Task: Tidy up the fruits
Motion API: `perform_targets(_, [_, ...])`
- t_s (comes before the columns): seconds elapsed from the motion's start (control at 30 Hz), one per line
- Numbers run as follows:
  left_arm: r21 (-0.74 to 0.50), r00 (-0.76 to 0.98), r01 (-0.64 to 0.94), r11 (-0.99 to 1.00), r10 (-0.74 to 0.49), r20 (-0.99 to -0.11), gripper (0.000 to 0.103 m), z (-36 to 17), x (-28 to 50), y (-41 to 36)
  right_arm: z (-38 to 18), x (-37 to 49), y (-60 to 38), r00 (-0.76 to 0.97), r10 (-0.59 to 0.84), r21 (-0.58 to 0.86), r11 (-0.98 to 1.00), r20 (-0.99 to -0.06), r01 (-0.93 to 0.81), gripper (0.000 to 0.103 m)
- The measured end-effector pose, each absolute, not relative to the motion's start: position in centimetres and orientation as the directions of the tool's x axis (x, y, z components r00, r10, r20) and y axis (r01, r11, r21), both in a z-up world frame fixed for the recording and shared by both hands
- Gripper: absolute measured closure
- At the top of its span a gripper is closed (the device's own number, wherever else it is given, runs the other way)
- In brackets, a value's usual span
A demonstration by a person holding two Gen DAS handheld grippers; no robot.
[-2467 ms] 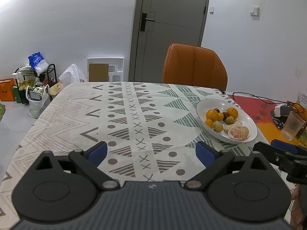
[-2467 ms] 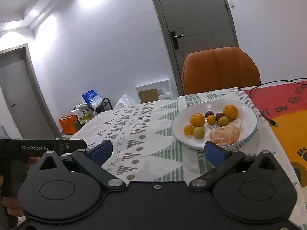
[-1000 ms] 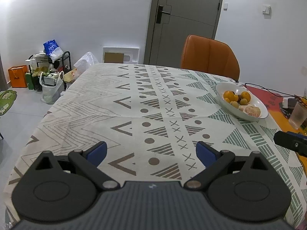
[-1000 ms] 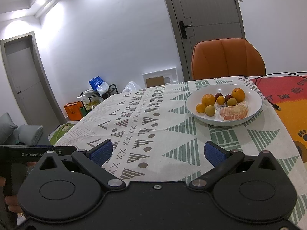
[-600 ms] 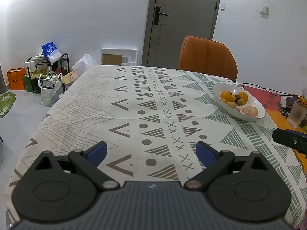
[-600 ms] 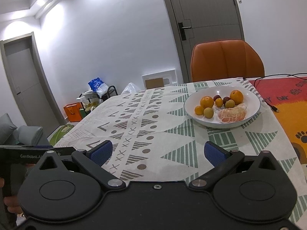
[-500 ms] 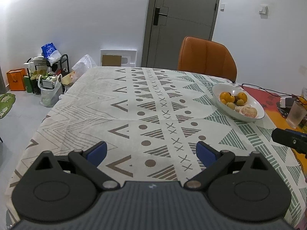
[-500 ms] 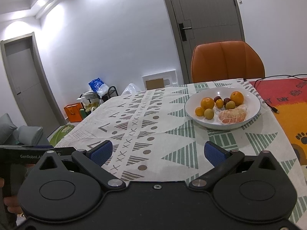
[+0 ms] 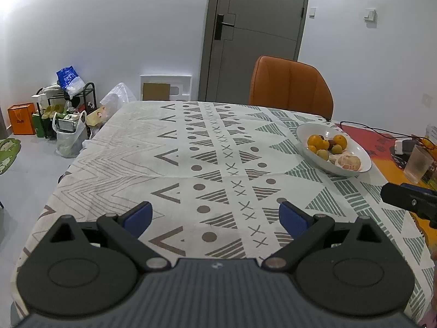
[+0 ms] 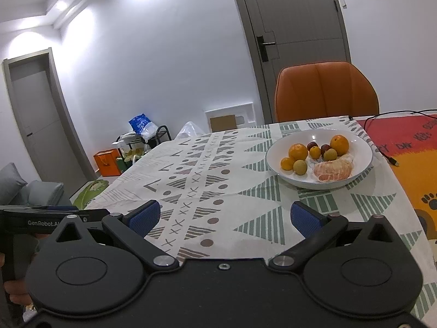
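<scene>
The landmark is the white bowl (image 10: 363, 164), which rests on the patterned tablecloth (image 10: 218, 191) near the table's far right corner, in front of the orange chair (image 10: 325, 93).

Bowl contents, right wrist view:
- Two large oranges: one (image 10: 298, 151) at the left of the bowl, one (image 10: 339, 144) toward the back right.
- Two smaller orange fruits: one (image 10: 286, 163) at the left edge of the group, one (image 10: 315, 152) in the middle.
- Two yellow-green fruits: one (image 10: 300, 166) at the front left, one (image 10: 330, 154) just in front of the back-right orange.
- Two dark red fruits (image 10: 312, 145) at the back, between the two large oranges.
- A peeled orange (image 10: 332, 171) at the front of the bowl.

All fruit lies inside the bowl.

The left gripper (image 9: 215, 216) hovers over the tablecloth, well apart from the bowl and to its left. Its blue-padded fingers (image 9: 138, 217) are spread wide with nothing between them.

The right gripper (image 10: 225, 216) hovers over the tablecloth in front of the bowl, apart from it. Its blue-padded fingers (image 10: 304, 220) are likewise spread wide and empty.

A red and orange mat (image 10: 409, 158) lies to the right of the bowl, with a black cable (image 10: 382, 147) across it. A frosted glass (image 9: 418, 164) stands to the right of the bowl. A grey door (image 9: 256, 35) is behind the chair.
</scene>
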State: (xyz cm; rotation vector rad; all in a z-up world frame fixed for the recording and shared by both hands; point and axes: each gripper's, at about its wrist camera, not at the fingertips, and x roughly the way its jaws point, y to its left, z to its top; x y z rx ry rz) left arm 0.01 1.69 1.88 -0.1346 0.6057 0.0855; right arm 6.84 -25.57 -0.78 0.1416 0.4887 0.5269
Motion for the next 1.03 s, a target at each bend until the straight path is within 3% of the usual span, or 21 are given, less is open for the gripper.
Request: perform_targets(1.03, [-0.095,0.818,-0.108,0.990,0.034,-0.575,0.005,1.54,0.46,1.11,-1.58,6.93,-26.59,0.761,0.493,0.262,0.870,-0.422,-0.418,0.000])
